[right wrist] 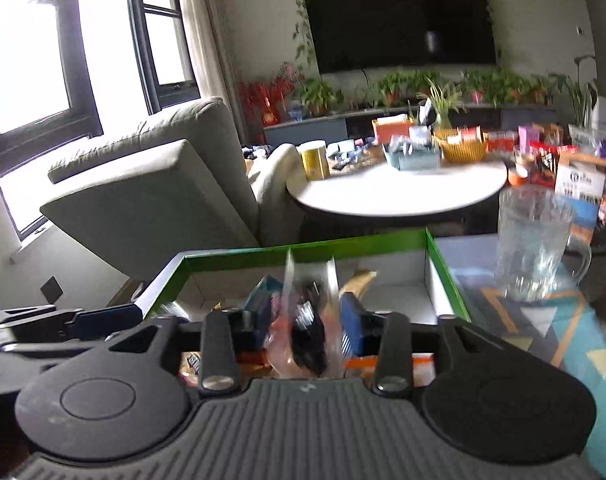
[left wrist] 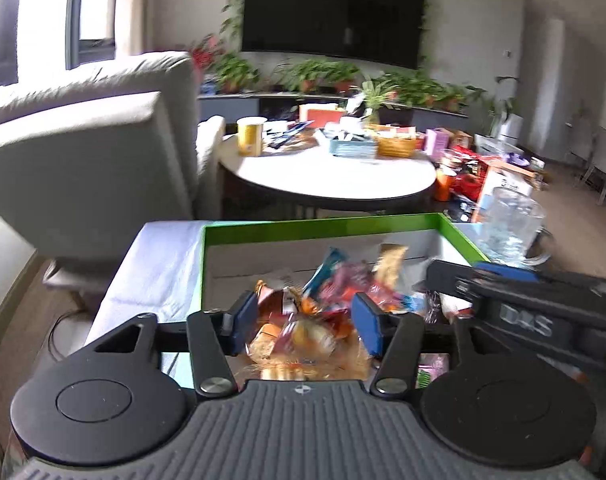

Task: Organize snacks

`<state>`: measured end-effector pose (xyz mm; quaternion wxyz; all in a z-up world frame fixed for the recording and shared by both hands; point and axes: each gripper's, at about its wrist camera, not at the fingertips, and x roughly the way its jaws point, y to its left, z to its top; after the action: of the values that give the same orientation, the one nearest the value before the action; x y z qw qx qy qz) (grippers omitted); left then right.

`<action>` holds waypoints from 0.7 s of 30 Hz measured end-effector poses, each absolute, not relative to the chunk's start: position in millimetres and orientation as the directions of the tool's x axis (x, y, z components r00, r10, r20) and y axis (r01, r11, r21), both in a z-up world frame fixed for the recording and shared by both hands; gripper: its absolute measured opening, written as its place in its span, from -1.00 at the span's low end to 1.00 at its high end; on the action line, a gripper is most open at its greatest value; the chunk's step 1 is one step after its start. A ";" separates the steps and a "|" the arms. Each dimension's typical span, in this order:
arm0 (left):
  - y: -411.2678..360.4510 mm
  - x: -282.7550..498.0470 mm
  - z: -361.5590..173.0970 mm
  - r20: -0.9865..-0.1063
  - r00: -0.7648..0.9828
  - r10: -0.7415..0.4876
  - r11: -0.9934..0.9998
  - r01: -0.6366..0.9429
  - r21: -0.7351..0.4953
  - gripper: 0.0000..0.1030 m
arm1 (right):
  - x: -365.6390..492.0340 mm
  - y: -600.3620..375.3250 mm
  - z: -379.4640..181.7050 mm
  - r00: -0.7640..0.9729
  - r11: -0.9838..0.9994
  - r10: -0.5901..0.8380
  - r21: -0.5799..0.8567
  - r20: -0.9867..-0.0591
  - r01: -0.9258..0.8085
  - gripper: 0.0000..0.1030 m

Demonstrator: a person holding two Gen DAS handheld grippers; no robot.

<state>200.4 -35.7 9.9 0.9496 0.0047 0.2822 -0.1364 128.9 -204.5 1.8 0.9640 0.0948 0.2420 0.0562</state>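
- Nearest the lens, the left tool stands wide open over a loose pile of bright foil and plastic snack packets; its blue pads sit on either side of a clear wrapper of yellowish pieces and do not seem to press on it.
- Within the right tool, a clear plastic packet with dark contents stands between the blue pads. Its long axis runs straight away from the camera, with the clear top end rising toward the far wall of the box. The jaws are partly apart, but blur hides whether the pads grip it, so I cannot tell.
- Both tools are side by side over the near end of a shallow cardboard box with a green rim, and all the snacks lie inside it.
- At the back of the pile, a tan packet stands on end, and a blue packet leans beside it with its long axis tilted to the right.
- Left of the box lies a white cloth.
- Right of the box, a clear glass mug stands upright on the blue patterned surface.
- Beyond are a round white-topped surface crowded with a yellow canister and a wicker basket, then a grey armchair and a dark wall screen.
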 end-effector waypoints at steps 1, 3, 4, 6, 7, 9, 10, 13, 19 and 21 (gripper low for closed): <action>-34.8 200.0 8.7 -0.542 0.803 -0.247 0.965 0.252 -0.067 0.19 | 124.6 -205.9 0.6 0.880 0.976 0.151 0.210 -0.451 -0.060 -0.29; -32.4 198.5 8.2 -0.553 0.799 -0.236 0.968 0.240 -0.067 0.30 | 118.7 -210.5 0.9 0.881 0.972 0.154 0.227 -0.447 -0.054 -0.29; -30.6 195.7 8.6 -0.548 0.802 -0.239 0.968 0.240 -0.071 0.30 | 115.0 -213.7 1.3 0.880 0.969 0.157 0.243 -0.448 -0.049 -0.29; -28.9 190.1 10.3 -0.539 0.810 -0.230 0.970 0.233 -0.065 0.30 | 110.2 -216.9 4.2 0.879 0.964 0.159 0.264 -0.449 -0.040 -0.29; -29.1 187.6 11.6 -0.535 0.815 -0.222 0.972 0.230 -0.054 0.30 | 107.0 -217.4 6.0 0.881 0.963 0.159 0.267 -0.446 -0.039 -0.29; -30.7 179.7 15.5 -0.526 0.825 -0.207 0.974 0.227 -0.028 0.30 | 101.4 -215.9 10.2 0.883 0.965 0.157 0.260 -0.442 -0.041 -0.29; -31.3 176.4 17.5 -0.522 0.829 -0.202 0.974 0.227 -0.017 0.30 | 96.2 -214.4 12.5 0.885 0.966 0.156 0.255 -0.438 -0.044 -0.29; -32.0 162.6 21.9 -0.508 0.842 -0.180 0.977 0.211 0.003 0.31 | 82.7 -210.3 18.1 0.890 0.967 0.160 0.248 -0.428 -0.055 -0.29; -30.0 142.5 25.5 -0.506 0.845 -0.174 0.981 0.196 -0.010 0.32 | 61.2 -206.6 24.1 0.892 0.971 0.144 0.235 -0.428 -0.044 -0.29; -30.0 135.6 26.1 -0.503 0.846 -0.175 0.979 0.201 -0.002 0.32 | 57.2 -207.6 24.7 0.892 0.970 0.138 0.242 -0.431 -0.033 -0.29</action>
<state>135.6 -30.0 26.1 0.9604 0.0255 0.2595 -0.0980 57.2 -207.6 24.7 0.9658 0.1146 0.2283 0.0443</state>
